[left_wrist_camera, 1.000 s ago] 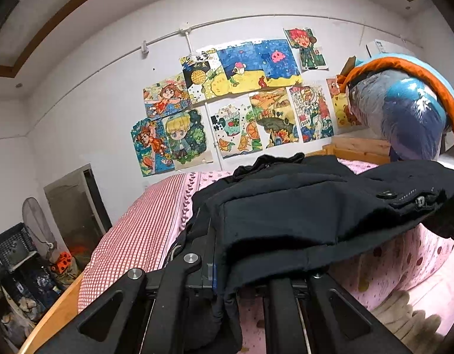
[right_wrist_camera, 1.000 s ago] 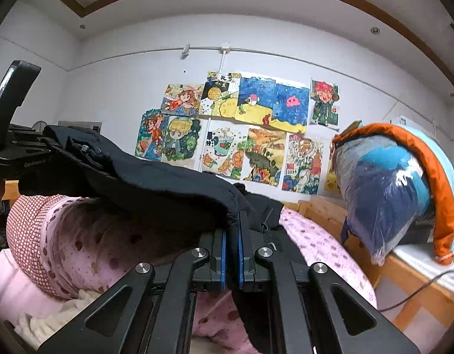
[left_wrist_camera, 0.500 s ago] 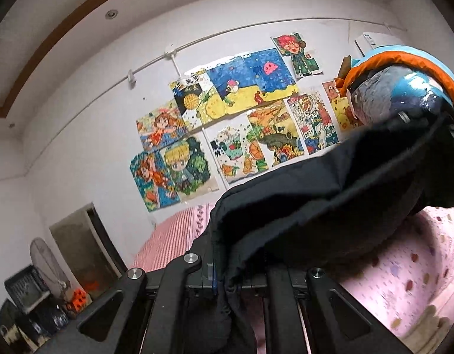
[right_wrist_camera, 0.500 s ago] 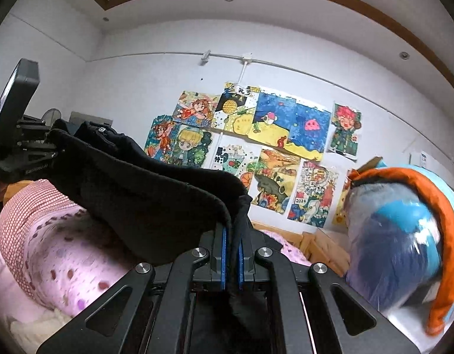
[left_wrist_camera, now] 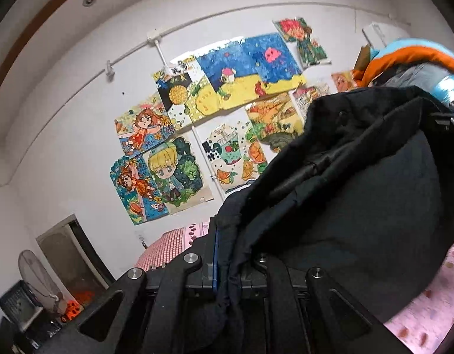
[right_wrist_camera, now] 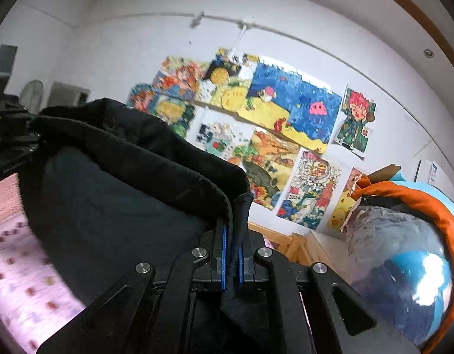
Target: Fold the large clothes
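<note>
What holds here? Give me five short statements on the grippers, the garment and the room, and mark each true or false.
1. The left gripper is shut on the black garment. True.
2. The right gripper hangs open with nothing in it. False: it is shut on an edge of the same garment.
3. The garment lies flat on the bed. False: it hangs between the two grippers, above the pink bedding.
4. Drawings are stuck on the white wall. True.
5. The bundle at right is plain white. False: it is blue and grey under shiny wrap, with an orange band.
</note>
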Available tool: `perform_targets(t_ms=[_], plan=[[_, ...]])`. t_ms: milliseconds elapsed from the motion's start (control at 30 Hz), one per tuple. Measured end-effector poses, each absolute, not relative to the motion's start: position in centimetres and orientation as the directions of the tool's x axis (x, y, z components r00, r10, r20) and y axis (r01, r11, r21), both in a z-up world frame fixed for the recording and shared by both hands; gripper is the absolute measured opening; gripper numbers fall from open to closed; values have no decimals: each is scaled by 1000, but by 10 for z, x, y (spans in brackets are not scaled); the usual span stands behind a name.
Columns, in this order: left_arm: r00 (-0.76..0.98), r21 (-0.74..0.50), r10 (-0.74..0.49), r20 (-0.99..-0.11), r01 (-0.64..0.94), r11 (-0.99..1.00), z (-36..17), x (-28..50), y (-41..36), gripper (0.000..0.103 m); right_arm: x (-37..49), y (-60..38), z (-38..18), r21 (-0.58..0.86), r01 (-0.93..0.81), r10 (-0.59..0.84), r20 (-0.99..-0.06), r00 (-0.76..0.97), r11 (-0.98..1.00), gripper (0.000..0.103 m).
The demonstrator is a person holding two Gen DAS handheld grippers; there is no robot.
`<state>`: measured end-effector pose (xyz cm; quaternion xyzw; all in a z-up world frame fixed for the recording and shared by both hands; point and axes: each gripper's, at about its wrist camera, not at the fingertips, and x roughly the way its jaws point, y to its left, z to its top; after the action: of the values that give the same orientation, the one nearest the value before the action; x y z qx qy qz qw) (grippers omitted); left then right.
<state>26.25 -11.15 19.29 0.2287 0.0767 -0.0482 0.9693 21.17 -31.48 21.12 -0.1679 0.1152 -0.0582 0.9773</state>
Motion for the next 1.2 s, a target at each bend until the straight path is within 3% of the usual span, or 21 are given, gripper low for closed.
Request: perform_targets(t_ms=[167, 500, 733, 833, 1033, 1200], plan=[[976, 437, -13, -216, 109, 893, 190, 316, -127, 8, 275, -320, 205, -359, 103, -193, -223, 956, 927, 5], [972, 494, 70, -222, 50, 868, 176, 398, -156, 8, 388, -313, 170, -460, 189, -318, -221, 922, 868, 4], [956, 496, 143, -257, 4, 868, 161, 463, -169, 8, 461, -316, 144, -401, 202, -330, -281, 901, 893, 4], [936, 490, 169, -309, 4, 872, 146, 493, -171, 8, 492, -314, 125, -406, 193, -338, -322, 884, 893, 4], [847, 409, 173, -503, 57, 911, 111, 542, -161, 10, 519, -308, 100, -433, 131, -318, -396, 861, 892, 5], [821, 306, 91, -563, 106, 946, 106, 543, -146, 12, 511, -304, 99, -426, 121, -311, -411, 857, 897, 7]])
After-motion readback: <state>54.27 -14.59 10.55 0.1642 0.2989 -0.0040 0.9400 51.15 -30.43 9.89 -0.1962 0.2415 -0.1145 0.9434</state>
